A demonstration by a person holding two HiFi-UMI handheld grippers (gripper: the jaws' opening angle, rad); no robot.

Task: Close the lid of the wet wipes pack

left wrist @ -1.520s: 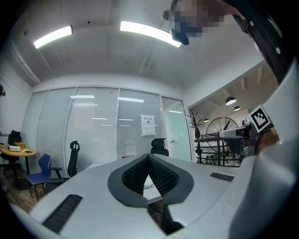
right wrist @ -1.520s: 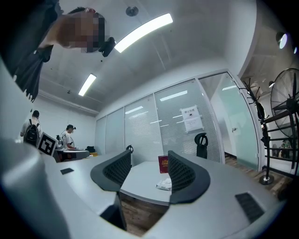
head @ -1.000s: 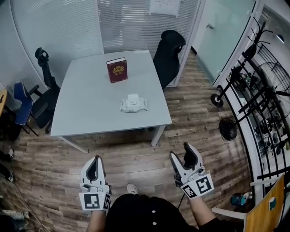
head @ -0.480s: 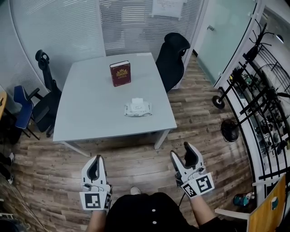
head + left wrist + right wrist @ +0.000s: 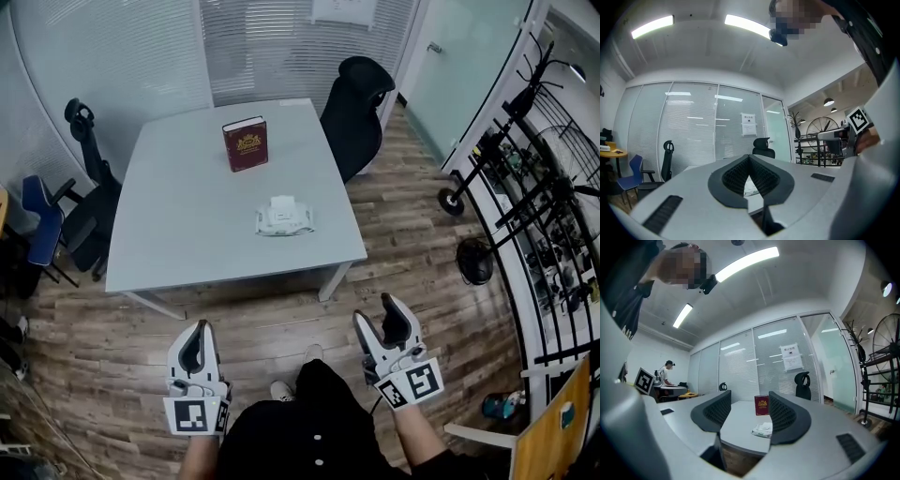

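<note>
Approach step, nothing touched yet. Wet wipes pack lies on the table, front-right area, white lid apparently flipped up; red book sits well behind it. Both tools are level over the floor, well short of the table: left tool pinched together, empty; right tool wide, empty. Next, prob.: reach the table edge, bring one tool over the lid, press it flat.

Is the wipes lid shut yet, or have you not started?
Done: nothing; the white wet wipes pack lies on the grey table, its lid seemingly up. In hand: nothing; the left gripper is shut and empty, the right gripper open, both short of the table. Left: reach the pack, press the lid down.
</note>
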